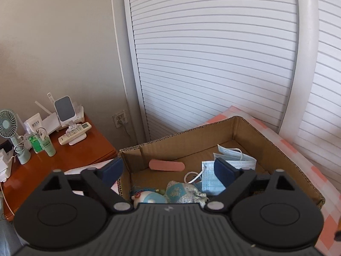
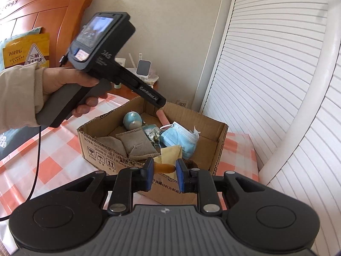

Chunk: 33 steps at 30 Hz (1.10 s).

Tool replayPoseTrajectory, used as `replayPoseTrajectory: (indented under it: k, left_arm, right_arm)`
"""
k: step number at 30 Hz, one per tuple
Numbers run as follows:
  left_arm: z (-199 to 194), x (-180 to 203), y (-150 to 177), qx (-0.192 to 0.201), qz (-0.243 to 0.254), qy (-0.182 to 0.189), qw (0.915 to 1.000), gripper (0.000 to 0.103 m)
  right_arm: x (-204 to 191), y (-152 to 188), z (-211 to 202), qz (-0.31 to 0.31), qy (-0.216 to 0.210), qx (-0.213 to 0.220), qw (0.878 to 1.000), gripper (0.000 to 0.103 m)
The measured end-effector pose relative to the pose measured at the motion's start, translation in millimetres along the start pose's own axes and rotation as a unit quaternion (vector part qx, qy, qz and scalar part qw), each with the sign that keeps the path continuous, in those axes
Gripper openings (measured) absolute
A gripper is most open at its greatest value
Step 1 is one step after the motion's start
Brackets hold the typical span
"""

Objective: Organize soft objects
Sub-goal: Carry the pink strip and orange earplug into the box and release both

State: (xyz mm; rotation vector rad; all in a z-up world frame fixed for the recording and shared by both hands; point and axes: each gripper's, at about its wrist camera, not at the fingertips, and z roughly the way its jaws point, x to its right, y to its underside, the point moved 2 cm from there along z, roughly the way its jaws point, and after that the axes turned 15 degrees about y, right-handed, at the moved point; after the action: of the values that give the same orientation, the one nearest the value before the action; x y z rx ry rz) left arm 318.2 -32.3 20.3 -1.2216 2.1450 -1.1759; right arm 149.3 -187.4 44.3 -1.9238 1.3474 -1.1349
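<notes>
One cardboard box (image 2: 100,149) holding two blue face masks (image 1: 215,181), two grey beanbag pouches (image 2: 138,145), one pink strip (image 1: 166,165), one yellow cloth (image 2: 170,152), one blue plush toy (image 2: 133,121). Two grippers: left gripper (image 1: 168,170), right gripper (image 2: 164,175).

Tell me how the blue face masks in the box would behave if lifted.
The blue face masks look thin and pleated, so probably floppy and very light. Their loose ear loops could snag neighbouring items in the cardboard box.
</notes>
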Motion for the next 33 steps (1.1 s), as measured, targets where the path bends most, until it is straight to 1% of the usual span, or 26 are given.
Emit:
replayPoseTrajectory:
  k: [4,8,12,18,21,22,23,24,25,27,30,33]
  left_arm:
    - [-38,11,14,0.020,0.007,-0.001,0.9998,0.102]
    - [-77,25,36,0.037,-0.005,-0.002,0.9993,0.103]
    - [-106,32,58,0.032,-0.035,-0.016,0.9987,0.103]
    - [-129,44,81,0.024,-0.051,-0.037,0.9977,0.102]
    - [-133,50,90,0.029,-0.057,-0.029,0.9975,0.102]
    - [-132,51,92,0.027,-0.058,-0.025,0.9976,0.102]
    - [-132,52,94,0.025,-0.058,-0.023,0.9977,0.102]
    - [-131,53,96,0.023,-0.057,-0.023,0.9978,0.102]
    - [-132,53,97,0.024,-0.055,-0.022,0.9980,0.102]
    - [-134,54,98,0.027,-0.051,-0.021,0.9981,0.102]
    - [-138,54,99,0.029,-0.052,-0.030,0.9978,0.102]
    - [-141,55,99,0.027,-0.058,-0.035,0.9974,0.102]
  right_arm:
    - [0,-6,12,0.003,-0.005,-0.004,1.000,0.026]
    - [2,-15,30,0.010,-0.011,-0.012,1.000,0.026]
    - [3,-27,48,0.013,-0.014,-0.016,1.000,0.026]
    - [-3,-50,77,0.015,-0.018,-0.024,0.999,0.026]
    - [-9,-62,94,0.017,-0.020,-0.031,0.999,0.027]
    - [-11,-66,99,0.015,-0.022,-0.034,0.999,0.032]
    - [-14,-69,104,0.013,-0.023,-0.038,0.999,0.039]
    - [-15,-72,109,0.016,-0.019,-0.038,0.999,0.066]
    - [-16,-74,113,0.021,-0.014,-0.039,0.999,0.090]
    - [-15,-75,117,0.032,-0.009,-0.043,0.999,0.102]
    - [-13,-73,108,0.047,-0.013,-0.033,0.998,0.103]
    - [-12,-70,99,0.047,-0.005,-0.044,0.998,0.103]
